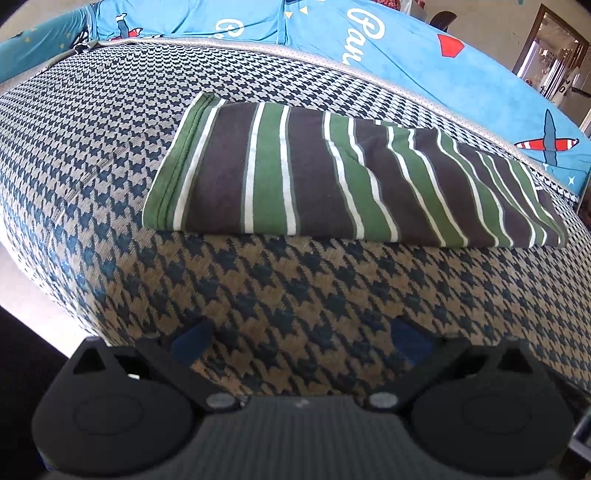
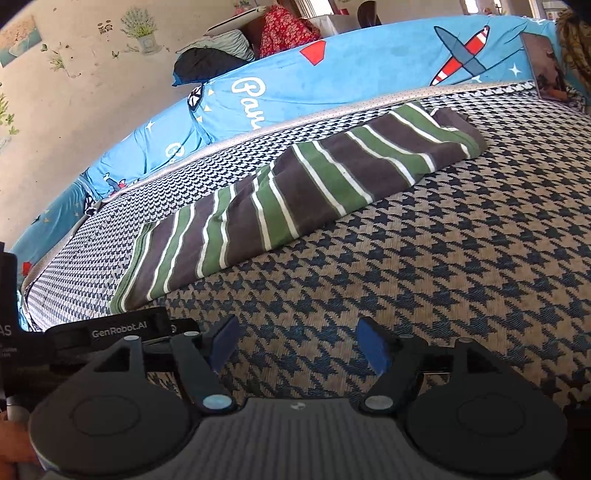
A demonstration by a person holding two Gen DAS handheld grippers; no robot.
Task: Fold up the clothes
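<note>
A green, dark brown and white striped garment [image 1: 332,177] lies folded into a long flat rectangle on the houndstooth bed cover [image 1: 258,280]. The right wrist view shows the same garment [image 2: 295,184] running diagonally from lower left to upper right. My left gripper [image 1: 301,341] hovers over bare cover just in front of the garment's near edge, its blue pads wide apart with nothing between them. My right gripper [image 2: 298,345] is also over bare cover, short of the garment, with its jaws apart and empty. Both are clear of the cloth.
A blue blanket [image 1: 424,55] with plane prints and white lettering lies bunched along the bed's far side. Behind it in the right wrist view are a dark pillow [image 2: 207,64] and red cloth [image 2: 284,29]. The other gripper's black body [image 2: 122,328] shows at that view's left edge.
</note>
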